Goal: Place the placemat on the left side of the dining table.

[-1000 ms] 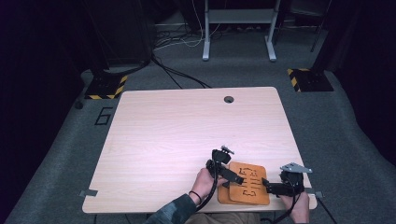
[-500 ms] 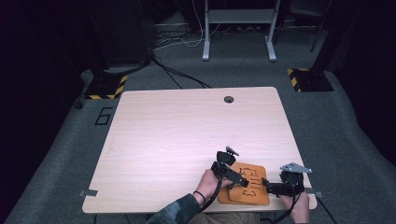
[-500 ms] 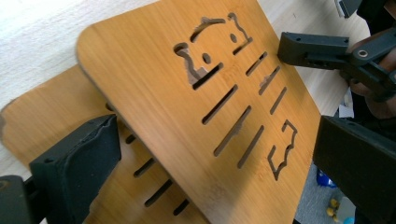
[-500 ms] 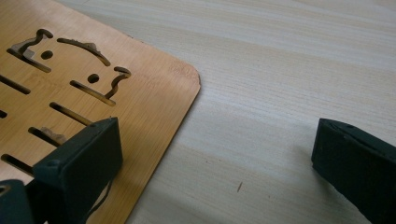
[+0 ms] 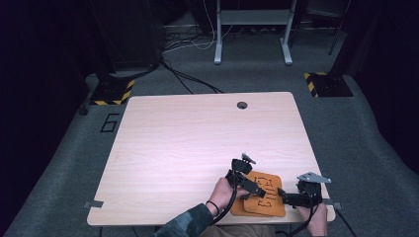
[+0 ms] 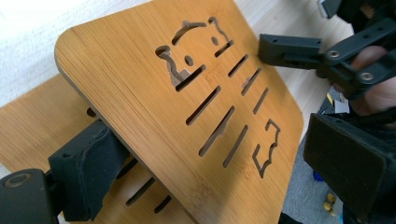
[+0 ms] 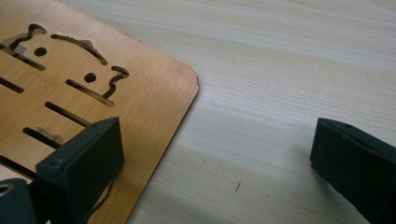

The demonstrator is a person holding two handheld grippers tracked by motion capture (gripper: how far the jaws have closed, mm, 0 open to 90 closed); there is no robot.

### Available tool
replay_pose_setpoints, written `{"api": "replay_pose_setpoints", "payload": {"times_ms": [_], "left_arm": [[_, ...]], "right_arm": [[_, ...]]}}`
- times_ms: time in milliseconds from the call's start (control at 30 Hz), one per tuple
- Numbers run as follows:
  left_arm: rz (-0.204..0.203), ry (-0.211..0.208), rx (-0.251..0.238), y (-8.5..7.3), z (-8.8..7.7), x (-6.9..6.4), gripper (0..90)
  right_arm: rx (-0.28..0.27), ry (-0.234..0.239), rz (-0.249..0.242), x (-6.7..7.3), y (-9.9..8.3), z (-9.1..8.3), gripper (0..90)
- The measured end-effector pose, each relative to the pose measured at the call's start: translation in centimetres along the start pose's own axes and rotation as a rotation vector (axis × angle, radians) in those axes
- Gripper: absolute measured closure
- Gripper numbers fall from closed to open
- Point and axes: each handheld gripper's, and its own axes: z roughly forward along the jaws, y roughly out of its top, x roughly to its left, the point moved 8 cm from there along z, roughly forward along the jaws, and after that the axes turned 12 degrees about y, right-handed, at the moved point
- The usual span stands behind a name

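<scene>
Two bamboo boards with cut-out slots lie stacked at the table's near right edge. The upper board [image 5: 267,190] [image 6: 187,93] [image 7: 70,93] is tipped up off the lower board [image 6: 28,130]. My left gripper [image 5: 254,189] [image 6: 215,156] straddles the upper board's edge. One pad [image 6: 88,172] sits under that board and the other stands off its top face, so the gripper is open, and its jaws have just been closing. My right gripper [image 5: 285,197] [image 7: 222,151] is open at the boards' right edge, one finger [image 6: 285,49] at the upper board's rim, bare table between its pads.
The light wooden table [image 5: 197,143] has a cable hole [image 5: 241,105] near its far edge. Beyond it, on the grey floor, stand a metal frame [image 5: 252,29] and loose cables. The boards lie close to the table's front edge.
My left gripper has slid a little to the right, over the boards' left edge. The right hand has kept still.
</scene>
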Motion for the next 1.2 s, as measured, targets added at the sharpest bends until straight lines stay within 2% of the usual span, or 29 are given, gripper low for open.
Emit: {"api": "replay_pose_setpoints", "payload": {"times_ms": [267,333,433,500,967,1000,1200], "left_arm": [[0.01,0.01,0.01,0.6,-1.0,-0.7,10.0],[0.01,0.006,0.01,0.9,-1.3,-1.0,10.6],[0.007,-0.024,0.014,1.2,-1.6,-1.5,13.6],[0.025,-0.002,0.013,1.4,-1.6,-1.8,13.6],[0.049,-0.014,0.032,2.1,-2.5,-3.3,16.6],[0.047,-0.028,0.032,2.2,-2.5,-3.6,18.1],[0.073,-0.013,0.035,2.6,-2.8,-4.2,19.6]], "right_arm": [[-0.01,0.001,0.014,-0.1,0.0,-0.1,2.0],[-0.013,0.0,0.023,-0.2,0.0,-0.2,2.0],[-0.02,0.0,0.03,-0.2,0.0,-0.2,2.2],[-0.023,0.001,0.031,-0.3,0.0,-0.2,2.3],[-0.035,0.0,0.054,-0.3,0.0,-0.4,2.5],[-0.035,0.0,0.054,-0.4,0.0,-0.4,2.5],[-0.039,0.003,0.056,-0.4,0.0,-0.4,2.6]]}}
